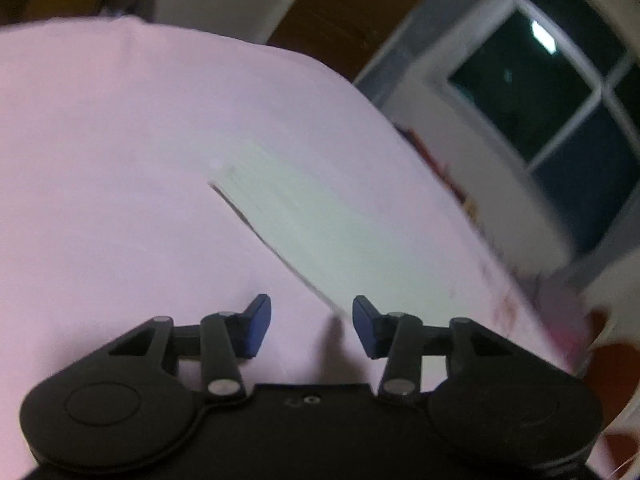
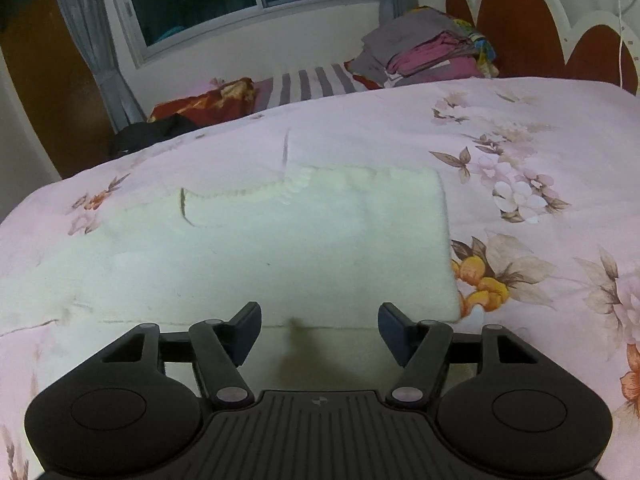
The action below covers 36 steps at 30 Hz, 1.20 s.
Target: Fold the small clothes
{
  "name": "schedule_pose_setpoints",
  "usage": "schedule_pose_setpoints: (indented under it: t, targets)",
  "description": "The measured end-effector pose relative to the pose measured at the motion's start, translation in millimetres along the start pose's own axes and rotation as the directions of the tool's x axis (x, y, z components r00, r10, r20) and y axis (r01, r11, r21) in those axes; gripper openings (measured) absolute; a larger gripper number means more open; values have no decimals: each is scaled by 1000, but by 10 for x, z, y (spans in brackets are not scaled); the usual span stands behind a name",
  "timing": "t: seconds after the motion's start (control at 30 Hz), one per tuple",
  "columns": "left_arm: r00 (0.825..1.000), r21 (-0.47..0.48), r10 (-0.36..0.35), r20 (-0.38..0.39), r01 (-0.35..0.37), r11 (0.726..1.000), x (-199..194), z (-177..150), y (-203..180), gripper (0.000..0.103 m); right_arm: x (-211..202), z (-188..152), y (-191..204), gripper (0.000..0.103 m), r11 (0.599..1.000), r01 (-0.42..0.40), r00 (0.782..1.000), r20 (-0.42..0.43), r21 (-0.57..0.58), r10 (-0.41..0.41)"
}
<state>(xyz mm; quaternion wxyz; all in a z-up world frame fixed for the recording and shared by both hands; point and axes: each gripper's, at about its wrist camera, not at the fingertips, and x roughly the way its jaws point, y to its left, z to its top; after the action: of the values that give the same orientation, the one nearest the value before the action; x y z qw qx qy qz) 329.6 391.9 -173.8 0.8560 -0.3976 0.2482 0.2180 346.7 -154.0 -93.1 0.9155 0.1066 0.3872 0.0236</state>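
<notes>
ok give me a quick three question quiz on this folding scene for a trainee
1. True or false: the right gripper is clamped on the white garment.
2. Multiple choice: what lies at the far end of the bed by the headboard? A) a laundry basket B) a stack of folded clothes C) a lamp
3. Fill in: the white garment lies on a pink bedspread printed with ____.

Key: 1. False, its jaws stand apart with nothing between them, just above the garment's near edge. 2. B, the stack of folded clothes. 3. Flowers.
</notes>
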Motion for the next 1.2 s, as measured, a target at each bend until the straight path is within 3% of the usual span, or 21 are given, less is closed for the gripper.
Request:
schedule_pose_setpoints:
  t: [0.27, 0.37, 0.4, 0.43, 0.53, 0.6, 0.73, 0.87, 1.03, 1.2]
  targets:
    - [993, -205, -120, 20, 122, 971, 271, 329, 314, 40, -19, 33, 180, 65, 1000, 27, 1000, -4, 12, -27]
    - [992, -186, -128, 19, 129, 974, 335, 360, 315, 25, -67, 56, 183, 65, 999, 37, 999, 1, 26, -37]
    - [993, -168, -118, 19, 119, 978, 362, 372, 307, 10, -80, 64, 178, 65, 999, 44, 999, 6, 26, -44]
    - [995, -140, -95, 19, 97, 985, 400, 370, 273, 4, -94, 72, 161, 65, 998, 53, 999, 13, 30, -53]
    - [996, -151, -88, 18, 90, 984, 500, 405, 254, 3, -124, 104, 70, 65, 995, 73, 997, 16, 64, -74]
    - [995, -106, -98, 29, 100, 989, 469, 417, 134, 3, -181, 121, 20, 65, 994, 78, 996, 29, 77, -80]
    - [982, -21, -188, 5, 188, 982, 446, 363, -305, 3, -248, 143, -84, 65, 991, 104, 993, 54, 78, -109]
    - [948, 98, -308, -81, 315, 944, 424, 38, -1032, 3, -229, 148, -272, 65, 981, 152, 986, 54, 121, -160]
    - [872, 217, -425, -244, 476, 852, 389, -665, -2028, 3, -280, 118, -479, 65, 974, 151, 985, 60, 167, -163]
    - [811, 316, -432, -395, 562, 765, 440, -1456, -2816, 3, -366, 90, -676, 65, 969, 139, 985, 69, 206, -156]
